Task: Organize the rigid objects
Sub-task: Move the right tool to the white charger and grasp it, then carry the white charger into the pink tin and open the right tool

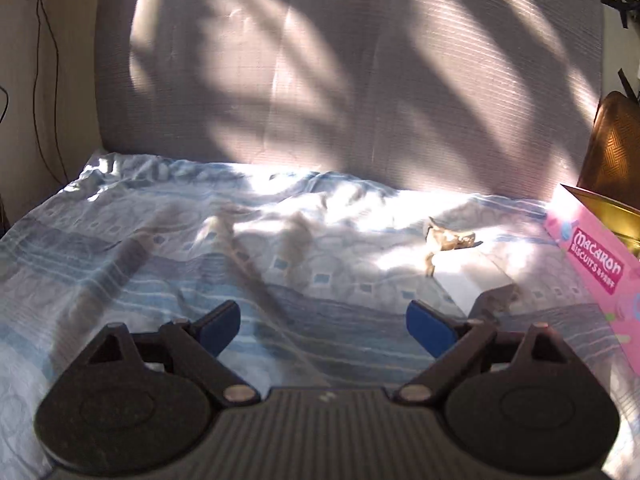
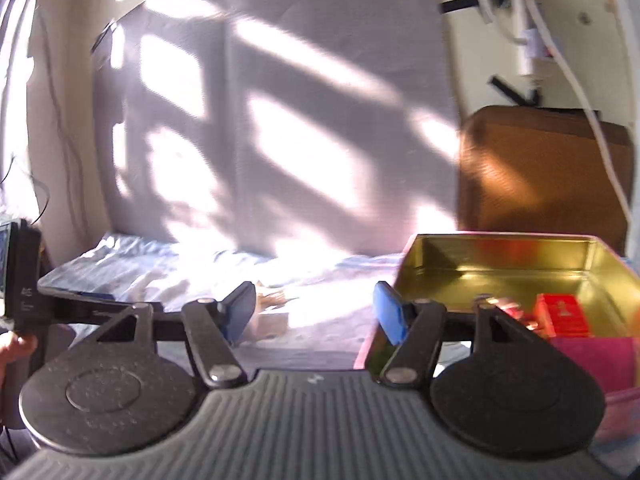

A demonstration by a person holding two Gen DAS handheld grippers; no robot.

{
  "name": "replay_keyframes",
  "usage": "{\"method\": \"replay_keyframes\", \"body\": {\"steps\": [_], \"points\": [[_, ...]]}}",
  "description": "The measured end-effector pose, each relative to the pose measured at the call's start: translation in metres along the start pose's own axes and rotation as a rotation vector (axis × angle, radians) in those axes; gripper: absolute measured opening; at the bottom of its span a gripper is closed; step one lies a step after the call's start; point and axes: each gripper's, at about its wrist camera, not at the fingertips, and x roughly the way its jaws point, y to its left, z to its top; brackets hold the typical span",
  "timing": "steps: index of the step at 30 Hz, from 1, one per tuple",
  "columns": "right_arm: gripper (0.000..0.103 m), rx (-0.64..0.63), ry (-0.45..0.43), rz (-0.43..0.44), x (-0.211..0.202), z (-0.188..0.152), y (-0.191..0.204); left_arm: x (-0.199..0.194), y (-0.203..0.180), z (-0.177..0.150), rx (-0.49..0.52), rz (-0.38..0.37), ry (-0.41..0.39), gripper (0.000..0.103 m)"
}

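Both hand-held grippers, left [image 1: 323, 326] and right [image 2: 315, 313], gape empty over the bed. Next I'd pick the small white box [image 1: 474, 280], beside the pink-sided gold tin [image 2: 500, 258].

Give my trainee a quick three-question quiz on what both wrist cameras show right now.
1. True or false: the left gripper is shut on the white box.
2. Which brand word is on the pink biscuit tin?
3. What lies inside the tin's gold interior: A) red box B) spoon C) nothing?

Key: 1 false, both it and the right gripper are open and hold nothing. 2 Macaron. 3 A.
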Motion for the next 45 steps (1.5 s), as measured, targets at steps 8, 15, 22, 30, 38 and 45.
{"method": "replay_keyframes", "body": {"steps": [8,15,22,30,38,45], "points": [[0.06,-0.014,0.183,0.003,0.106,-0.009,0.056,0.007,0.041,0.005,-0.219,-0.155,0.033,0.086],[0.05,-0.013,0.291,-0.053,0.155,-0.017,0.062,0.011,0.029,0.005,-0.139,-0.121,0.061,0.082],[0.05,-0.116,0.305,0.04,0.092,-0.037,0.063,0.005,0.01,0.0,-0.066,-0.398,0.089,0.048],[0.05,-0.162,0.288,0.049,-0.048,-0.079,0.012,-0.016,-0.069,-0.029,0.084,-0.894,0.292,0.049],[0.064,-0.055,0.205,-0.147,-0.124,-0.113,-0.02,-0.046,-0.146,-0.057,0.176,-0.96,0.356,0.062],[0.063,-0.154,0.145,-0.136,-0.124,-0.117,-0.001,-0.052,-0.163,-0.068,0.199,-0.951,0.394,0.06]]}}
